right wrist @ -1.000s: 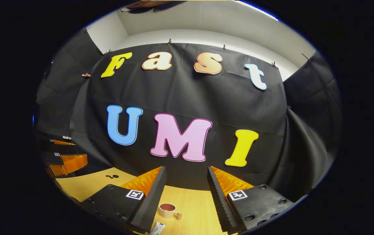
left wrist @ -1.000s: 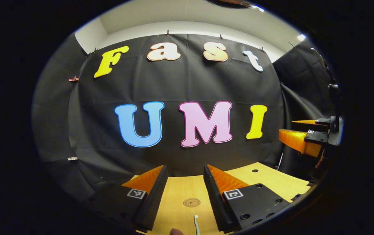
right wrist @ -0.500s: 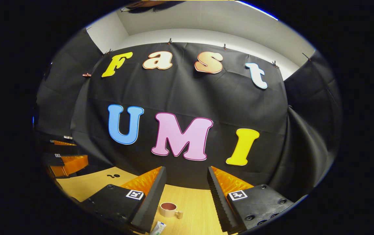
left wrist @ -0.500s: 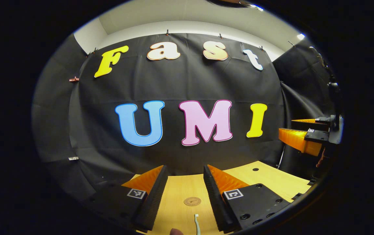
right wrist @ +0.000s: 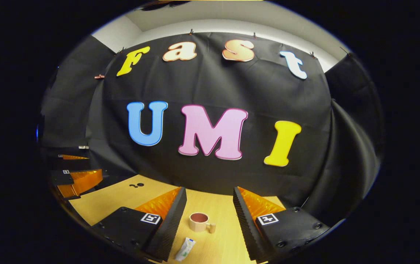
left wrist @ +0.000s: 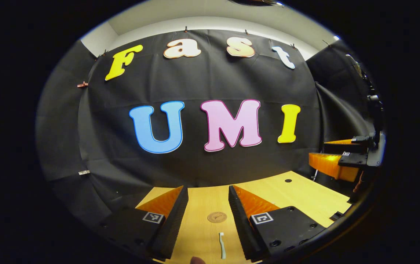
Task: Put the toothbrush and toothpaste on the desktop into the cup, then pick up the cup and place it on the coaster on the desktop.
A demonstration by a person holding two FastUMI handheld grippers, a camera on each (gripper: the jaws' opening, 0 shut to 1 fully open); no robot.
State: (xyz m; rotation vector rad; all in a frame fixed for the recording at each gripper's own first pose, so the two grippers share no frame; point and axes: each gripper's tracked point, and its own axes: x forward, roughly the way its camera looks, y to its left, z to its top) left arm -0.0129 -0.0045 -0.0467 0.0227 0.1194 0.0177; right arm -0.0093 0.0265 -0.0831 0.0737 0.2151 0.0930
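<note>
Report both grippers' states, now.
Left gripper: open, empty, above the white toothbrush.
Right gripper: open, empty, above the pink cup.

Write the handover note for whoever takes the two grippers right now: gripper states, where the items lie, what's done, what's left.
Left gripper: open, holding nothing, above the desktop.
Right gripper: open, holding nothing.
Toothbrush: flat on the desktop ahead of the left gripper, coaster just beyond it.
Cup: upright, looks empty, ahead of the right gripper; toothpaste lies nearer than it.
Done: nothing.
Left: toothbrush and toothpaste into the cup, then cup onto the coaster.
</note>
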